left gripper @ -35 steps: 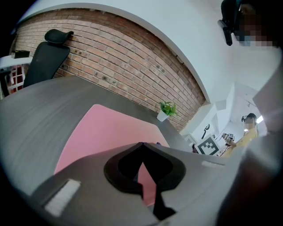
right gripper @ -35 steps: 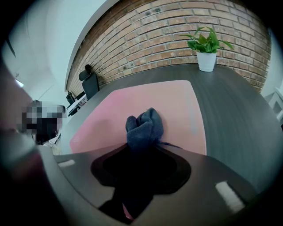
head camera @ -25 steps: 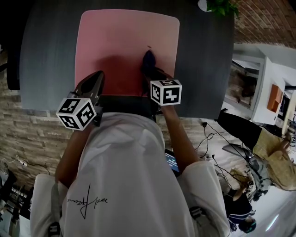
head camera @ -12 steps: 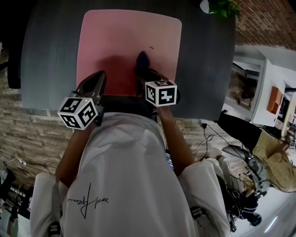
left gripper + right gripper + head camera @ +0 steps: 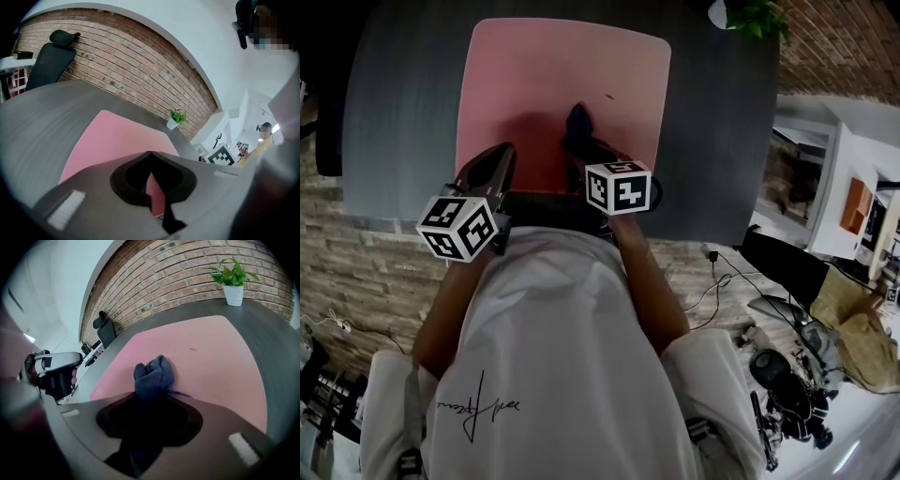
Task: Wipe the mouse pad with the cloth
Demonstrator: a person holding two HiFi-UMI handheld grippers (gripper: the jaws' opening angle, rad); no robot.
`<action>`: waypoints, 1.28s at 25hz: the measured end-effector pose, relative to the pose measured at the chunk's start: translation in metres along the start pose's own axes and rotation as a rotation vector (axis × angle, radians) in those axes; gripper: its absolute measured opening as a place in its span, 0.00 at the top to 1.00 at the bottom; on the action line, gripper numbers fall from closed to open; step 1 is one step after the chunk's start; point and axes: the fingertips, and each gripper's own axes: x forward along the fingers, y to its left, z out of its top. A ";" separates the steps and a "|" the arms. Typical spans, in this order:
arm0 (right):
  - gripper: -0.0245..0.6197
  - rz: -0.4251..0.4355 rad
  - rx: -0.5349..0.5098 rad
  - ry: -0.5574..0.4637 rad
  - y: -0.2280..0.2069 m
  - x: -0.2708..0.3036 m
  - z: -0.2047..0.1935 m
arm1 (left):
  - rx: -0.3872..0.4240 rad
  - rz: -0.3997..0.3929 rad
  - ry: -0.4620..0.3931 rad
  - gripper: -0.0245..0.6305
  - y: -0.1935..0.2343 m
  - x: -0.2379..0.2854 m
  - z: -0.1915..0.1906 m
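Pink mouse pad with rounded corners, lying flat, dark blue cloth bunched on its near middle

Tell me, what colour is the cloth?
The cloth is dark blue; right gripper view shows it best.

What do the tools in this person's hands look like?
The left gripper and right gripper are dark grey, tapering two-jaw tools. Each carries a white cube printed with black square markers. The person wears a white short-sleeved shirt with a black scribbled print.
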 end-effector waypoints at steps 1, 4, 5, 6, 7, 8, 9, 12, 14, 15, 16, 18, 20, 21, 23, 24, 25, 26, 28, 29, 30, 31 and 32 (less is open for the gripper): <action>0.74 0.005 -0.002 0.002 0.002 0.002 0.000 | -0.001 0.001 0.000 0.95 0.001 0.000 0.000; 0.74 0.015 -0.010 0.007 0.006 0.004 0.000 | -0.003 0.003 -0.001 0.95 0.002 0.000 0.000; 0.74 0.018 -0.012 0.008 0.008 0.005 0.000 | -0.004 0.004 -0.002 0.95 0.002 -0.001 0.000; 0.74 0.020 -0.014 0.009 0.009 0.005 0.000 | -0.004 0.005 -0.003 0.95 0.003 -0.001 0.000; 0.74 0.022 -0.016 0.011 0.010 0.006 -0.001 | -0.004 0.006 -0.004 0.95 0.003 -0.002 0.000; 0.74 0.024 -0.018 0.012 0.011 0.006 -0.001 | -0.004 0.007 -0.006 0.95 0.003 -0.003 0.000; 0.74 0.027 -0.020 0.013 0.013 0.006 -0.002 | -0.004 0.008 -0.007 0.95 0.003 -0.004 -0.001; 0.74 0.032 -0.022 0.015 0.015 0.008 -0.001 | -0.006 0.009 -0.009 0.95 0.004 -0.004 0.000; 0.74 0.038 -0.022 0.017 0.017 0.009 0.000 | -0.008 0.011 -0.010 0.95 0.005 -0.005 0.000; 0.74 0.041 -0.021 0.018 0.018 0.010 0.000 | -0.008 0.011 -0.010 0.95 0.005 -0.005 0.000; 0.74 0.045 -0.021 0.018 0.019 0.011 0.000 | -0.008 0.012 -0.011 0.95 0.006 -0.005 0.000; 0.74 0.051 -0.021 0.020 0.022 0.012 0.000 | -0.009 0.014 -0.013 0.95 0.006 -0.007 0.000; 0.74 0.056 -0.024 0.022 0.025 0.013 -0.001 | -0.011 0.018 -0.014 0.95 0.008 -0.008 0.000; 0.74 0.059 -0.026 0.024 0.027 0.014 -0.001 | -0.011 0.020 -0.015 0.95 0.008 -0.009 0.000; 0.74 0.067 -0.025 0.026 0.030 0.015 -0.001 | -0.012 0.021 -0.016 0.95 0.009 -0.010 0.000; 0.74 0.072 -0.023 0.026 0.031 0.016 -0.001 | -0.012 0.021 -0.016 0.95 0.010 -0.010 0.000; 0.74 0.076 -0.021 0.026 0.031 0.017 -0.001 | -0.012 0.021 -0.016 0.95 0.010 -0.010 0.000; 0.74 0.079 -0.021 0.026 0.032 0.017 -0.001 | -0.011 0.021 -0.017 0.95 0.010 -0.011 0.000; 0.74 0.085 -0.023 0.030 0.034 0.017 -0.002 | -0.010 0.020 -0.017 0.95 0.010 -0.011 0.000; 0.74 0.089 -0.023 0.033 0.035 0.017 -0.002 | -0.009 0.020 -0.019 0.95 0.010 -0.012 0.000; 0.74 0.096 -0.022 0.035 0.036 0.017 -0.003 | -0.009 0.020 -0.021 0.95 0.009 -0.012 0.000; 0.74 0.106 -0.020 0.038 0.038 0.017 -0.004 | -0.009 0.021 -0.023 0.95 0.009 -0.012 0.001; 0.74 0.118 -0.015 0.040 0.041 0.017 -0.004 | -0.010 0.022 -0.026 0.95 0.009 -0.013 0.001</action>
